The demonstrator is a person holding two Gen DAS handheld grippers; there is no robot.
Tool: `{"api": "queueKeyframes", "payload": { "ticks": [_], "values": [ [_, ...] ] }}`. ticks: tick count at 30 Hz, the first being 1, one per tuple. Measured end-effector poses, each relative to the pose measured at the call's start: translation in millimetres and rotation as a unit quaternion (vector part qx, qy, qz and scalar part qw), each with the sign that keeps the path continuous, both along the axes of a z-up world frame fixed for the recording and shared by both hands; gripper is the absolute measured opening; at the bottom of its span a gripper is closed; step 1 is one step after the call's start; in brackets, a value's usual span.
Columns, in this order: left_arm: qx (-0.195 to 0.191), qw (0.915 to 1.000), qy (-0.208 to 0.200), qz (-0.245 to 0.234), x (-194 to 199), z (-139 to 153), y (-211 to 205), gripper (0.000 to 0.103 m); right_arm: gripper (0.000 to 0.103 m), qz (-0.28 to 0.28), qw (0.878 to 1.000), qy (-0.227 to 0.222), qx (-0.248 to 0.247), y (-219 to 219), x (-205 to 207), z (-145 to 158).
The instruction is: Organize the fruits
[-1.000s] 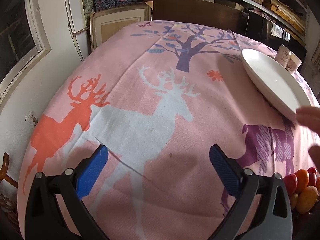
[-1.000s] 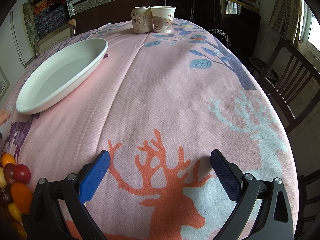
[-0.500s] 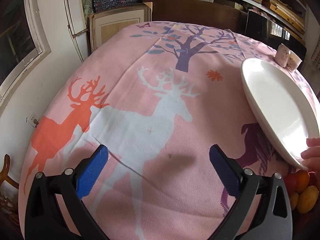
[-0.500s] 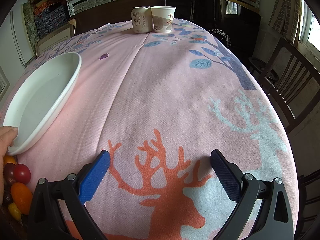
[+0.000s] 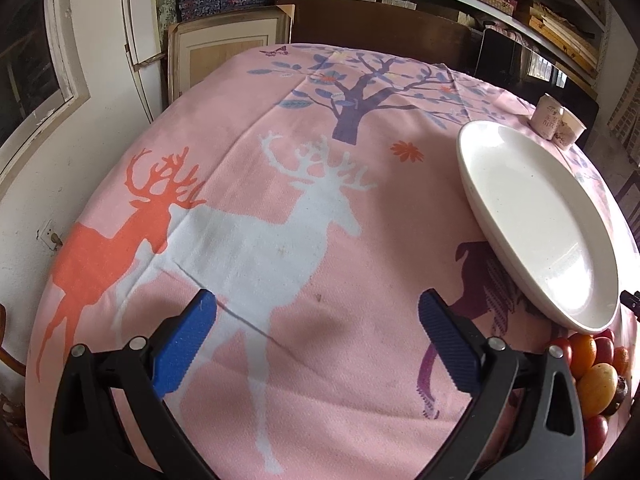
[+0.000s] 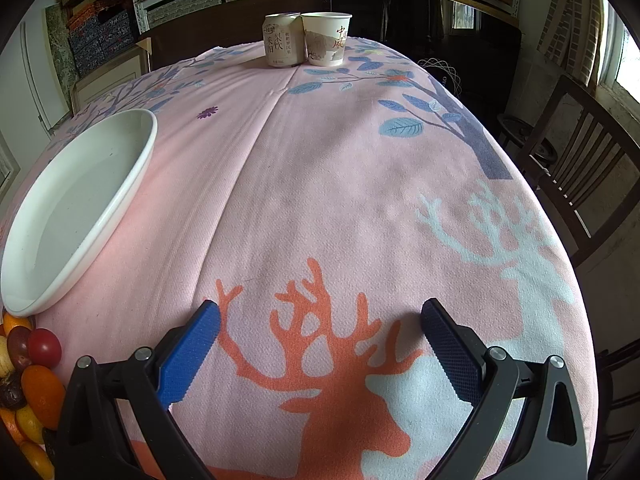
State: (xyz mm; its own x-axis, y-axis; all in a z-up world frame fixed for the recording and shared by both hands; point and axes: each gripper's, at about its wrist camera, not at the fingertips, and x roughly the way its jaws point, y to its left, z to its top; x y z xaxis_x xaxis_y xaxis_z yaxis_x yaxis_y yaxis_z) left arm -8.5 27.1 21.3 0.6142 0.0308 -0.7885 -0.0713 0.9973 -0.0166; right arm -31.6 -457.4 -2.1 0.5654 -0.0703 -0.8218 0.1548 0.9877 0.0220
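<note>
While both tools gape empty, white plate (image 6: 76, 208) lies between fruits (image 6: 30, 368) and can (image 6: 282, 40).

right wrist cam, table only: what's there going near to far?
Fruit pile at the near left edge → white plate → can and paper cup side by side at the far edge.

Soft daylight from my side windows; both views sharp, fisheye-bent at dark edges, glare on the plate (image 5: 560, 280).
</note>
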Motion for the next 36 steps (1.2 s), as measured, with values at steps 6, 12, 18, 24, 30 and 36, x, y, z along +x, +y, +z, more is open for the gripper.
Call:
{"api": "queueKeyframes", "payload": {
  "ticks": [6,12,18,24,30,36],
  "values": [
    [0.024,0.9994,-0.024,0.002,-10.4,10.3,-10.8,0.099,0.100,0.000,1.000,-0.001,0.000,0.0,-0.1,0.1],
    [0.029,0.9981,-0.046,-0.029,-55.3,33.7,-30.7,0.099,0.100,-0.019,1.000,0.010,-0.003,3.3,3.4,3.7],
    [0.015,0.9930,-0.088,-0.078,-128.0,75.7,-56.9,0.099,0.099,0.018,0.997,-0.077,-0.019,66.4,-86.2,58.0],
    [0.017,0.9891,-0.103,-0.104,-181.2,77.6,-94.6,0.099,0.099,0.061,0.980,-0.188,-0.002,130.5,-192.9,92.6],
    [0.039,0.9907,-0.110,-0.071,-211.9,62.6,-104.3,0.099,0.099,0.067,0.977,-0.201,-0.010,148.7,-236.2,92.1],
    [0.034,0.9913,-0.109,-0.065,-227.9,63.3,-101.7,0.099,0.099,0.061,0.978,-0.198,-0.002,147.6,-253.3,96.3]
  ]
}}
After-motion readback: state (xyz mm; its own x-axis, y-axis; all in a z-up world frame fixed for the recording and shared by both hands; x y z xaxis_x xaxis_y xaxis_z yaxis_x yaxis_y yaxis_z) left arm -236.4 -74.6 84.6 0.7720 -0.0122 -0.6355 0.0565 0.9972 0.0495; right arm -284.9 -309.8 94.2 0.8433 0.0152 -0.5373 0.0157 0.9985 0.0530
